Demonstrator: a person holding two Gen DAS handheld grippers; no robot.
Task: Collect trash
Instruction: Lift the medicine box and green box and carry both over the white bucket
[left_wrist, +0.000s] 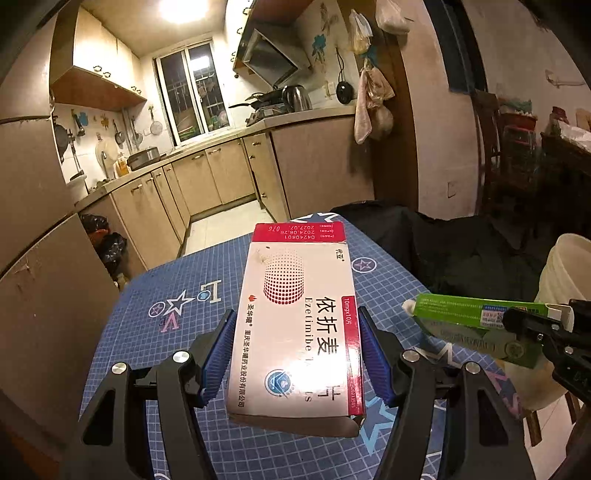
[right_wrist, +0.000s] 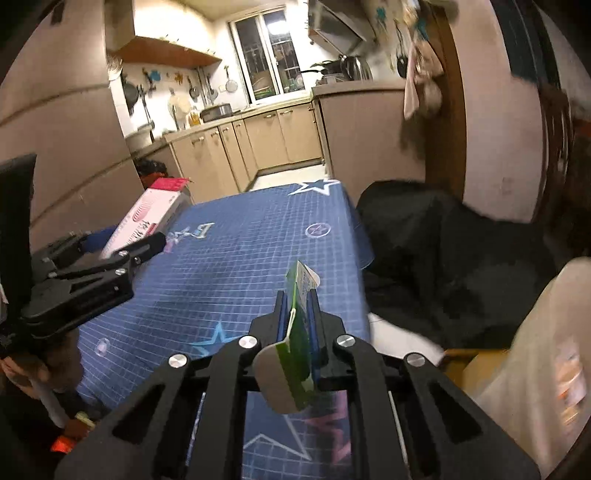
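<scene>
The left tongs (left_wrist: 297, 354) pinch a white-and-red medicine box (left_wrist: 295, 325) by its long sides, its long axis running straight ahead from the tongs. The right tongs (right_wrist: 297, 306) are pressed tight on a flattened green carton (right_wrist: 299, 332), held on edge and also pointing forward. Both pieces hang above the table (right_wrist: 240, 240) with its blue grid cloth. A pale bin (left_wrist: 565, 273) stands off the table's right edge, nearest the right hand, so the green carton probably goes first. Beyond are a black-draped chair (right_wrist: 443, 240) and kitchen cabinets (left_wrist: 207, 177).
</scene>
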